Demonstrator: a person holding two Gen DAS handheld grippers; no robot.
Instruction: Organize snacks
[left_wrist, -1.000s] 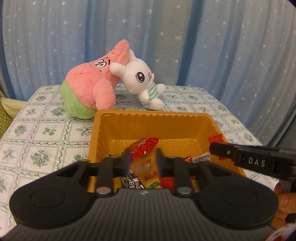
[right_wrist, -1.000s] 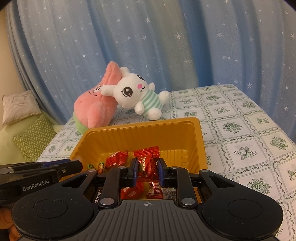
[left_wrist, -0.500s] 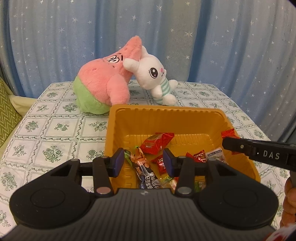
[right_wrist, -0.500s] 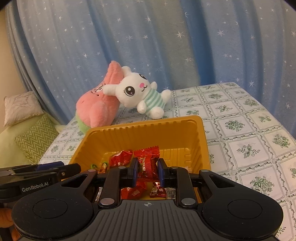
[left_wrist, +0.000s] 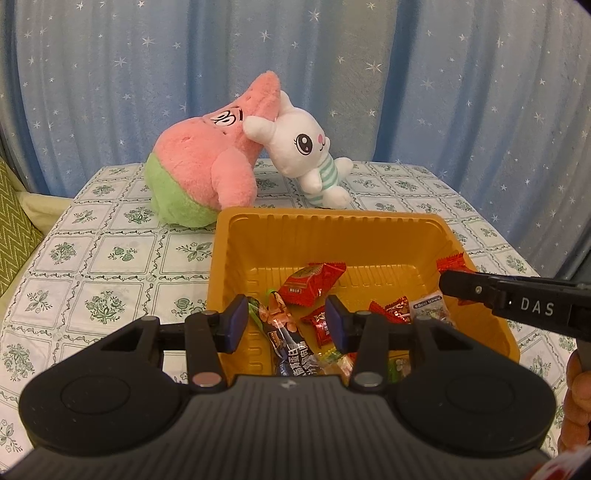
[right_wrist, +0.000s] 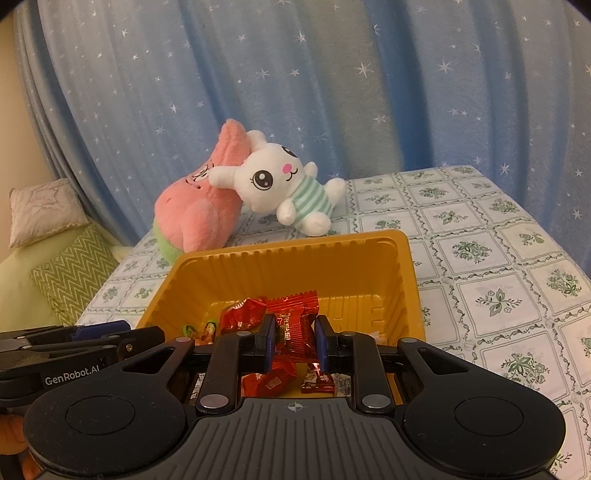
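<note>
An orange plastic tray (left_wrist: 332, 229) sits on the table and holds several wrapped snacks, among them a red packet (left_wrist: 310, 282). My left gripper (left_wrist: 286, 323) is open and empty above the tray's near left part. My right gripper (right_wrist: 294, 341) is shut on a red snack packet (right_wrist: 293, 332) and holds it over the tray (right_wrist: 369, 258). From the left wrist view the right gripper (left_wrist: 458, 284) reaches in from the right with the red packet (left_wrist: 452, 262) at its tip. The left gripper (right_wrist: 140, 338) shows at the left in the right wrist view.
A pink starfish plush (left_wrist: 207, 166) and a white bunny plush (left_wrist: 310, 155) lie on the table behind the tray. The table has a green floral cloth (right_wrist: 498, 295). A blue starry curtain (left_wrist: 295, 74) hangs behind. Green cushions (right_wrist: 74, 277) lie left.
My left gripper opened and let go of its snack, which now lies in the tray, and drew back. My right gripper kept its hold on the red packet and rose slightly.
</note>
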